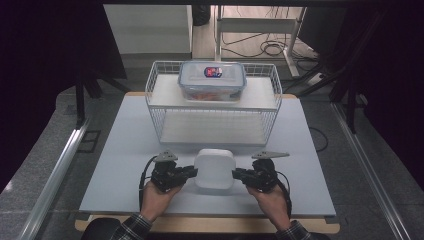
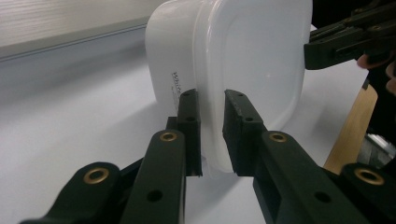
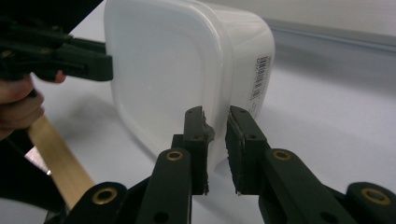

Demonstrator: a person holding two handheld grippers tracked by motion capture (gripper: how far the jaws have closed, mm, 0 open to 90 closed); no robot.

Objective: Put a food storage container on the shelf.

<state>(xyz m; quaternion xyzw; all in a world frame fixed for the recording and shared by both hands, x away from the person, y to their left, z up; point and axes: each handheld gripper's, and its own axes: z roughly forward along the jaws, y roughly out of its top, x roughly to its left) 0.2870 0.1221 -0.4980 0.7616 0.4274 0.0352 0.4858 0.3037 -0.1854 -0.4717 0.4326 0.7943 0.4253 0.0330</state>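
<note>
A: Grippers clamp a white container (image 1: pixel 214 169) from both sides: left gripper (image 1: pixel 194 172) on its left rim, right gripper (image 1: pixel 235 174) on its right rim, each pair of jaws closed on the lid's edge.

B: And where is the container?

A: At the near middle of the grey table (image 1: pixel 125 150), between the person's hands, lid on.

B: Beyond it?

A: A white wire shelf rack (image 1: pixel 212 107) stands at the far side, a clear lidded food box (image 1: pixel 212 80) on its upper tier.
</note>
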